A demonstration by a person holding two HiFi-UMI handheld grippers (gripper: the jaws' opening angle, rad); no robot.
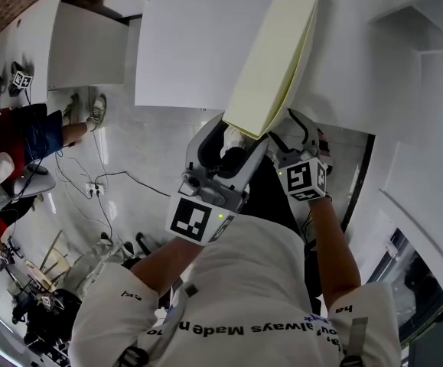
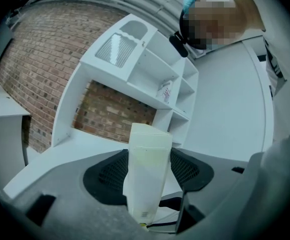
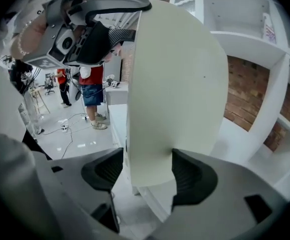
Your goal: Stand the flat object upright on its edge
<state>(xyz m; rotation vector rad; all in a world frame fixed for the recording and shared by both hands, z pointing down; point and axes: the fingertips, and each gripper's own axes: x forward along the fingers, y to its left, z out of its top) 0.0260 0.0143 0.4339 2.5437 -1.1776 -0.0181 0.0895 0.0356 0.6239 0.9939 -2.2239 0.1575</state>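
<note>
A flat cream-coloured object (image 1: 271, 60), thick like a closed folder, is held up in the air and tilted, above a white tabletop (image 1: 190, 44). My left gripper (image 1: 232, 144) is shut on its lower end from the left. In the left gripper view the object (image 2: 147, 159) stands between the two black pads (image 2: 109, 174), which touch both its faces. My right gripper (image 1: 288, 132) grips the same lower end from the right. In the right gripper view the broad cream face (image 3: 177, 84) fills the middle, pinched between the pads (image 3: 192, 176). The left gripper's body (image 3: 79, 29) shows at the upper left there.
A white shelf unit (image 2: 150, 69) stands against a brick wall (image 2: 29, 59). White counters (image 1: 428, 105) flank the right side. A person in a red shirt and blue shorts (image 1: 37, 132) stands on the floor at the left, near cables and a power strip (image 1: 95, 189).
</note>
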